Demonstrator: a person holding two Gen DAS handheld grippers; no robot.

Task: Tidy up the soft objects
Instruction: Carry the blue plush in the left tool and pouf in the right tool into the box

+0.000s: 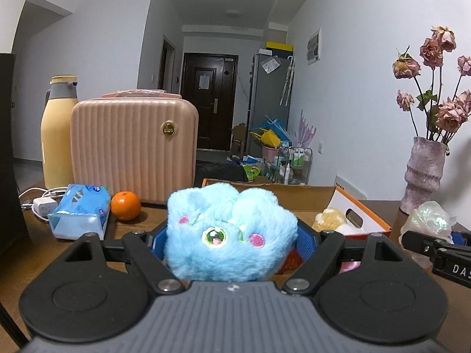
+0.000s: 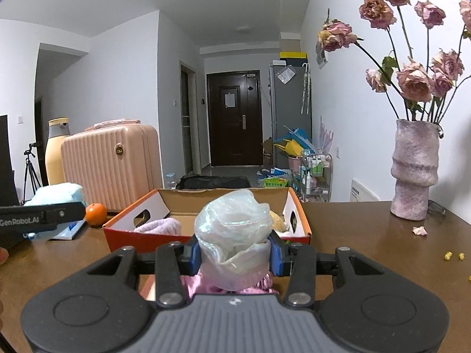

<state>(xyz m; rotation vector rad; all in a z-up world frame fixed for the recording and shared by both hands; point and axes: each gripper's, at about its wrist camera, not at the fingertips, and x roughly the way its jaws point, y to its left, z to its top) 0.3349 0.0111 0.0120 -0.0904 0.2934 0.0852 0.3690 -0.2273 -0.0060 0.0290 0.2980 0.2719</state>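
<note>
My left gripper [image 1: 231,242] is shut on a fluffy blue plush toy [image 1: 229,229], its blue pads pressing both sides, held in front of the orange cardboard box [image 1: 365,209]. The right gripper [image 2: 234,251] is shut on a shiny white and pink gauzy bundle [image 2: 234,229], raised just before the same box [image 2: 147,236]. Inside the box lie a lilac soft item [image 2: 159,226] and a yellow soft item [image 2: 278,220]. The right gripper with its bundle [image 1: 431,220] shows at the right edge of the left wrist view. In the right wrist view, the left gripper's finger [image 2: 44,216] and blue plush [image 2: 59,194] appear at left.
On the brown table [image 2: 368,250] stand a pink ribbed case [image 1: 132,147], a yellow flask [image 1: 57,135], a blue tissue pack [image 1: 81,211], an orange [image 1: 125,206], a charger with cable [image 1: 44,204] and a vase of dried roses [image 2: 413,170]. Petal crumbs [image 2: 419,231] lie near the vase.
</note>
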